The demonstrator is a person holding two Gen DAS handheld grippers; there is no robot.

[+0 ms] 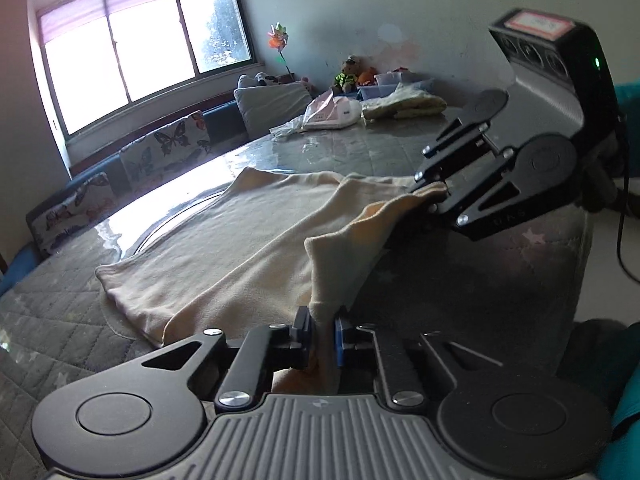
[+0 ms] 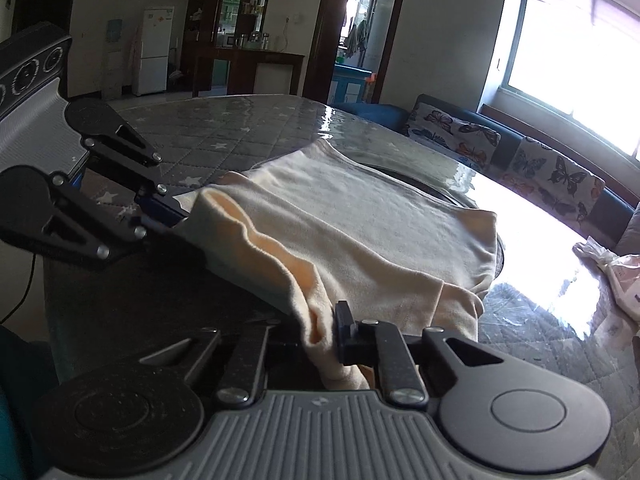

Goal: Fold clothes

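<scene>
A cream garment (image 1: 240,236) lies spread on the table, its near edge lifted. It also shows in the right wrist view (image 2: 360,220). My left gripper (image 1: 322,326) is shut on one corner of that near edge. My right gripper (image 2: 324,332) is shut on the other corner. In the left wrist view the right gripper (image 1: 438,196) sits to the upper right, pinching the cloth. In the right wrist view the left gripper (image 2: 176,210) sits at the left, holding the cloth. The edge between them hangs slack in folds.
The table (image 1: 440,292) has a grey quilted star cover under clear plastic. Bags, folded cloth and toys (image 1: 348,110) lie at its far end. A sofa with butterfly cushions (image 2: 520,160) runs under the window. A dark cable (image 1: 622,240) hangs at the right.
</scene>
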